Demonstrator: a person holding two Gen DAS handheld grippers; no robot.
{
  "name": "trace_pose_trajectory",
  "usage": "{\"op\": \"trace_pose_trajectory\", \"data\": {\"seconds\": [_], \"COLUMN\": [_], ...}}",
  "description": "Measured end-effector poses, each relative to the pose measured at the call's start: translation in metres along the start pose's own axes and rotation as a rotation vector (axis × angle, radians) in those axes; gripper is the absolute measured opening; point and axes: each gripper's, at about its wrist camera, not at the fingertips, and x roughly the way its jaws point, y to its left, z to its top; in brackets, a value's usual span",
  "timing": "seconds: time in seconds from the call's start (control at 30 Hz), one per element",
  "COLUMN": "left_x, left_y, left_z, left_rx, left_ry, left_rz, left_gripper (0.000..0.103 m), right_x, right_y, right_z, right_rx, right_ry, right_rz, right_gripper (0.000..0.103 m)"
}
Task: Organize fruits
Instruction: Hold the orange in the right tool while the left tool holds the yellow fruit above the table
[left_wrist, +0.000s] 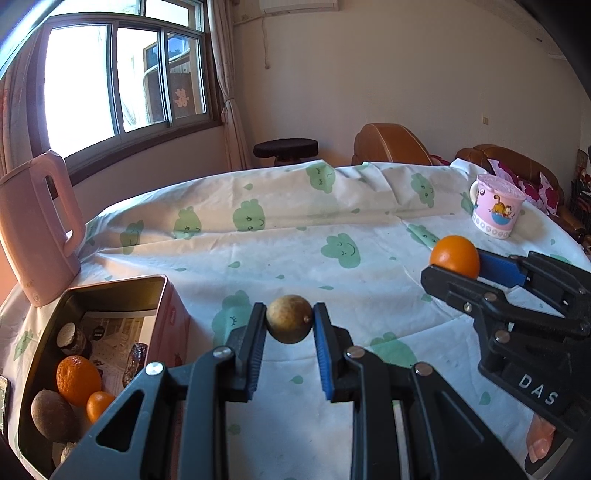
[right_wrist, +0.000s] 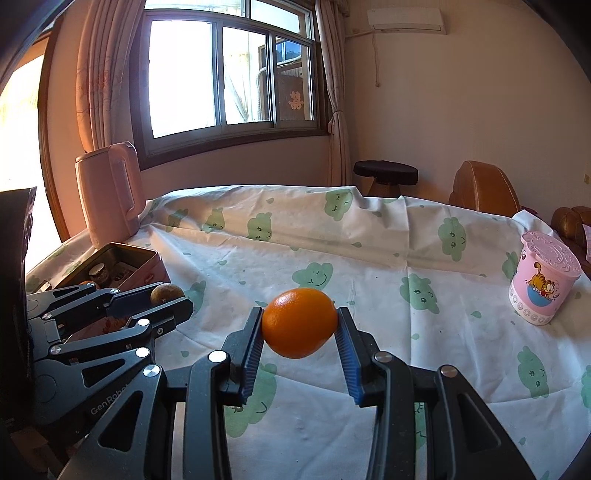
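My left gripper (left_wrist: 290, 319) is shut on a small round brown fruit (left_wrist: 290, 318), held above the cloud-print tablecloth. That brown fruit (right_wrist: 166, 293) and the left gripper (right_wrist: 162, 301) also show at the left of the right wrist view. My right gripper (right_wrist: 300, 323) is shut on an orange (right_wrist: 300, 323), lifted off the cloth. In the left wrist view the same orange (left_wrist: 454, 255) sits in the right gripper (left_wrist: 456, 264) at the right. A pink metal tin (left_wrist: 168, 295) at the lower left holds an orange (left_wrist: 77, 380), a smaller orange (left_wrist: 99, 405), a brown fruit (left_wrist: 53, 415) and a small jar (left_wrist: 74, 339).
A pink kettle (left_wrist: 40, 229) stands behind the tin at the table's left edge. A pink cartoon mug (left_wrist: 496, 206) with a lid stands at the far right. Beyond the table (left_wrist: 295, 236) are a dark stool (left_wrist: 286, 149) and a brown sofa (left_wrist: 391, 144). A thumb (left_wrist: 541, 437) shows under the right gripper.
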Motion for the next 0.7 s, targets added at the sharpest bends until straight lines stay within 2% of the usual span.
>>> {"op": "trace_pose_trajectory", "data": {"seconds": [0.7], "left_x": [-0.014], "left_y": [0.006], "left_z": [-0.002], "left_rx": [-0.034], "left_ry": [-0.067], "left_rz": [0.005], "left_gripper": [0.027], "right_x": [-0.015], "right_y": [0.002], "right_z": [-0.003], "right_rx": [-0.008], "right_ry": [-0.072], "right_rz": [0.004], "right_gripper": [0.041]}}
